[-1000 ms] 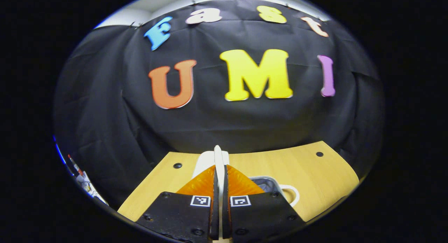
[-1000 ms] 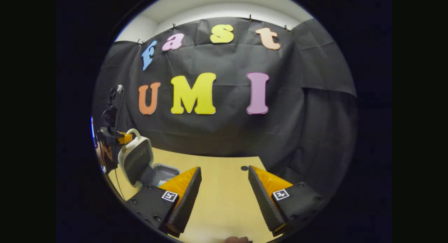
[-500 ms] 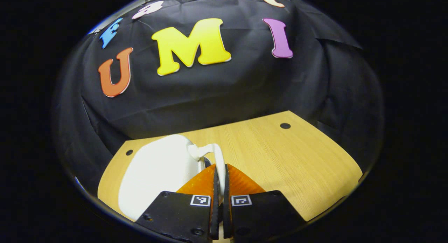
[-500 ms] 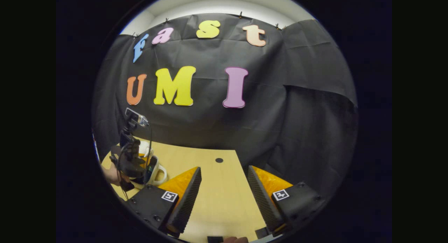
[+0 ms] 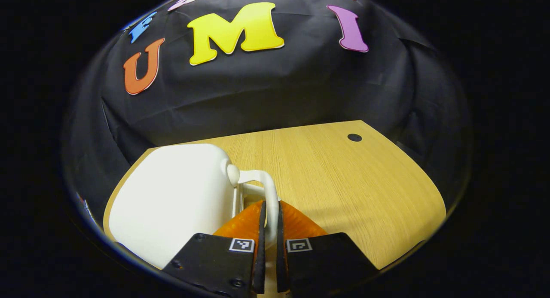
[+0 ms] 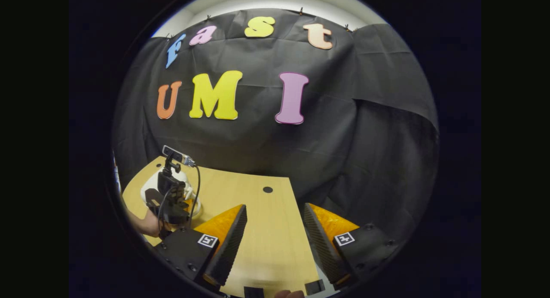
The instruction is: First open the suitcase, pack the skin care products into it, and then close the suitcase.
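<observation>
On the light wooden tabletop [image 5: 343, 182], near its left end in the left gripper view, lies the small white hard-shell suitcase [image 5: 172, 203] with its lid down, its smooth rounded shell facing up. Its white loop handle [image 5: 264, 190] sticks out from the right side of the shell, and the left gripper [image 5: 269, 212] has its two fingers pressed almost together on that handle, the thin white bar pinched between them. A small dark round hole [image 5: 354, 137] marks the tabletop toward its far right corner, well apart from the case. Across the table, in the right gripper view, the same suitcase [image 6: 150, 187] sits far off to the left, partly hidden by the left gripper [image 6: 172, 199] and the person's hand [image 6: 148, 224] that holds it. The right gripper [image 6: 275, 220] hovers over bare wood with its jaws spread wide and nothing between them.
</observation>
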